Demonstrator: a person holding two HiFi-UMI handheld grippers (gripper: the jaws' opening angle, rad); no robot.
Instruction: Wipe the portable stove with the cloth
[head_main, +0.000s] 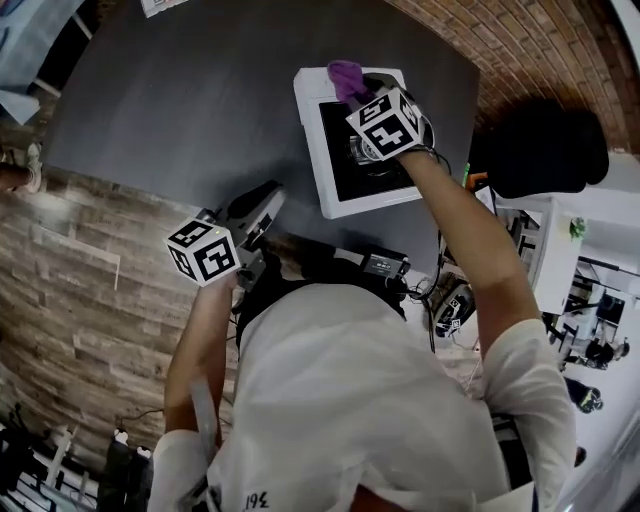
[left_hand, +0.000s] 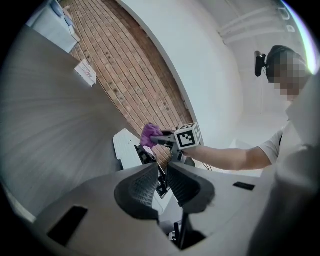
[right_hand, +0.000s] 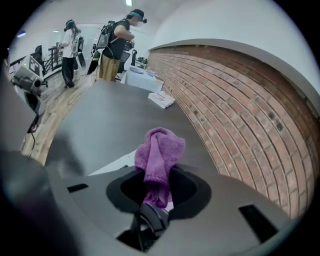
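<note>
My right gripper (right_hand: 157, 186) is clamped on the cloth (right_hand: 159, 150). The purple fold is pinched between the jaws and bunches up past their tips. In the head view, that gripper (head_main: 354, 93) holds the cloth (head_main: 345, 76) over the far edge of the stove (head_main: 330, 195), near its far left corner. I cannot confirm that cloth and stove are touching.

My left gripper (left_hand: 161, 176) has its jaws only narrowly apart, with nothing between them. It is held (head_main: 262, 205) above the near edge of the table (head_main: 180, 100), near the stove's near left corner and clear of it.

The stove is white with a black top and sits on the dark table, beside the brick wall (right_hand: 225, 100).
</note>
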